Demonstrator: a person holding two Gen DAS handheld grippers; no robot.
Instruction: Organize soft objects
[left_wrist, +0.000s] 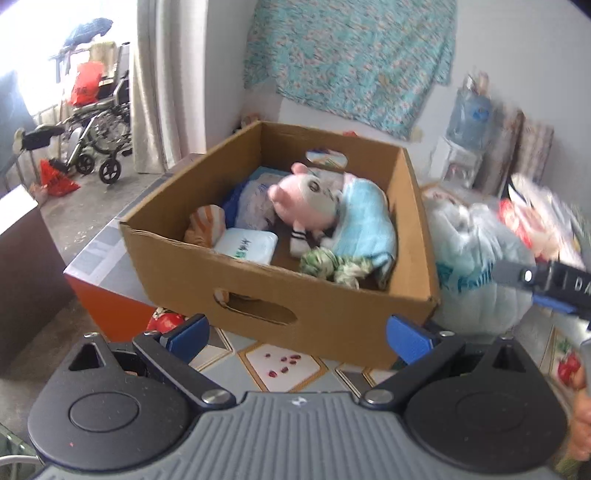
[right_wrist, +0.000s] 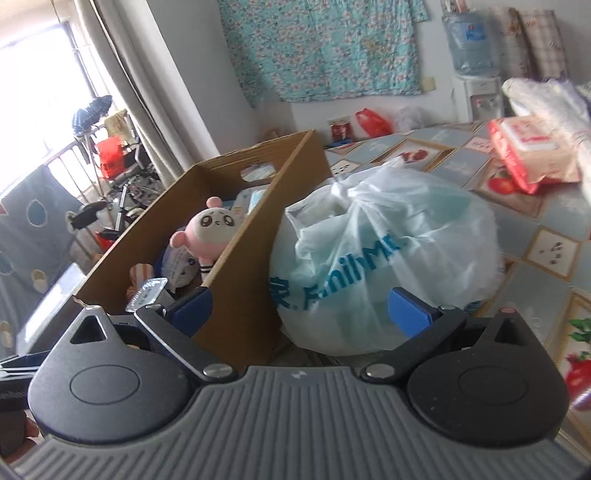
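Right wrist view: right tool (right_wrist: 299, 306) spread wide and empty, aimed at the knotted white plastic bag (right_wrist: 384, 258) resting on the counter (right_wrist: 554, 254) against the cardboard box (right_wrist: 236, 266). Left wrist view: left tool (left_wrist: 297, 334) likewise spread, empty, facing the box's near wall. Inside already: pink plush toy (left_wrist: 306, 201), blue towel (left_wrist: 365, 225), wipes pack (left_wrist: 245, 245). Next step, probably: pinch the bag near its knot, not the slack body, lift clear of the box wall, then lower in. Bag contents unclear through the film. Red tissue pack (right_wrist: 528, 151) beyond, well apart.
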